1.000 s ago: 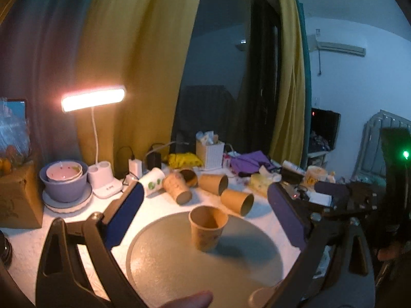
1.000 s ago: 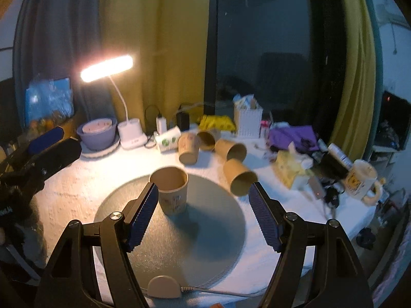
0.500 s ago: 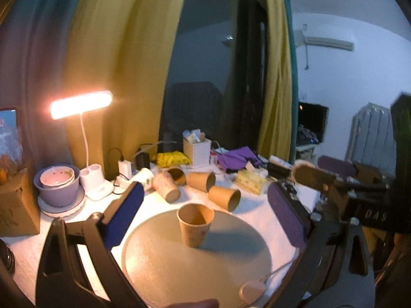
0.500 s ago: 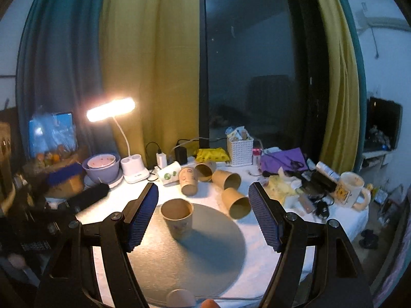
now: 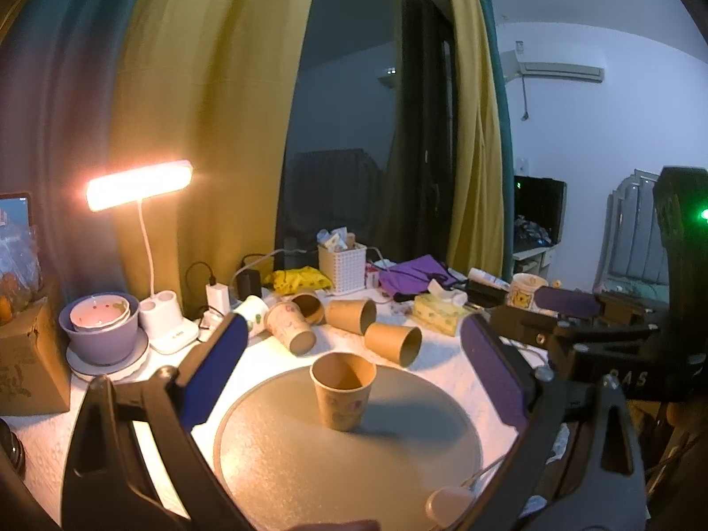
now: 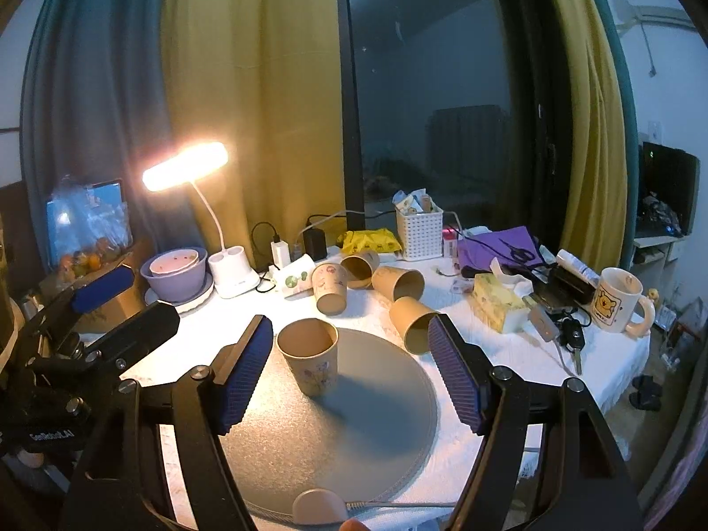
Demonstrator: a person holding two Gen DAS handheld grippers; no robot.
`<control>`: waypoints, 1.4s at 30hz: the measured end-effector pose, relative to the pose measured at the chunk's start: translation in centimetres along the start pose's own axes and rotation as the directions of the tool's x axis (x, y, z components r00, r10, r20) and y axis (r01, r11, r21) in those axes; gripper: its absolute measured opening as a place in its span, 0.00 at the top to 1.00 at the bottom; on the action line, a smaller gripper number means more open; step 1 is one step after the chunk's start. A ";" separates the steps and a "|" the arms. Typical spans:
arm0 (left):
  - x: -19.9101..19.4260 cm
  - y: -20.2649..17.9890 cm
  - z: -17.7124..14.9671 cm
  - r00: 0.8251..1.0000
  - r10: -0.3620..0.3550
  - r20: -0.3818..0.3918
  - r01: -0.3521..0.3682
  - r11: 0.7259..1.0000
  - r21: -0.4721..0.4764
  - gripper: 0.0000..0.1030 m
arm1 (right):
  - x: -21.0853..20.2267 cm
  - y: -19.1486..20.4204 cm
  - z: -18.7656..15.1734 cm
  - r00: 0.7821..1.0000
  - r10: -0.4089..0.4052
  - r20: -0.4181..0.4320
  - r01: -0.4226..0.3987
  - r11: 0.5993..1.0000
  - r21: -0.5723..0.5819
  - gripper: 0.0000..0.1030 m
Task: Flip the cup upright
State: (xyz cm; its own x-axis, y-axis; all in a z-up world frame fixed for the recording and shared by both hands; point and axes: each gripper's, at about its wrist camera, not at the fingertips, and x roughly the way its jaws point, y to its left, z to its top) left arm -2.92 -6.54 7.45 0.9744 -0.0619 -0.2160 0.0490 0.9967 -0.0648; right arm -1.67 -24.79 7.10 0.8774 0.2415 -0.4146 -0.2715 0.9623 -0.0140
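Observation:
A brown paper cup [image 5: 343, 391] stands upright, mouth up, on a round grey mat [image 5: 309, 455]; it also shows in the right wrist view [image 6: 309, 360] on the mat [image 6: 354, 425]. My left gripper [image 5: 349, 371] is open and empty, held back from the cup. My right gripper [image 6: 349, 374] is open and empty, the cup just right of its left pad. Each gripper shows at the edge of the other's view.
Several paper cups [image 6: 405, 285] lie on their sides behind the mat. A lit desk lamp [image 6: 186, 172], purple bowl [image 6: 175, 272], white basket [image 6: 418, 230], tissue box [image 6: 498, 303] and mug [image 6: 617, 301] crowd the white table [image 6: 509, 354].
Both grippers have drifted back and up from the cup and stay open. The cup has stayed upright on the mat.

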 end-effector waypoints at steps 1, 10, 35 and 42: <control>0.0 0.0 0.0 1.000 -0.001 0.000 0.001 1.000 -0.002 0.05 | 0.0 0.0 0.0 1.000 0.000 0.001 0.000 1.000 -0.001 0.26; 0.1 0.0 -0.1 1.000 -0.001 0.001 0.001 1.000 -0.002 0.05 | 0.0 0.1 0.0 1.000 -0.002 0.000 0.002 1.000 0.001 0.26; 0.1 -0.1 -0.2 1.000 0.003 -0.002 -0.003 1.000 -0.006 0.05 | 0.1 -0.1 -0.1 1.000 0.001 -0.003 -0.001 1.000 0.000 0.26; 0.1 -0.2 -0.2 1.000 0.001 -0.003 -0.001 1.000 -0.007 0.05 | 0.1 -0.1 -0.2 1.000 0.002 -0.004 -0.002 1.000 -0.001 0.26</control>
State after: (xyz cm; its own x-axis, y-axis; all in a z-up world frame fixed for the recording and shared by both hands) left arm -2.84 -6.72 7.26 0.9737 -0.0614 -0.2194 0.0467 0.9963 -0.0718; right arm -1.66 -24.88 6.92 0.8752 0.2424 -0.4187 -0.2731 0.9619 -0.0139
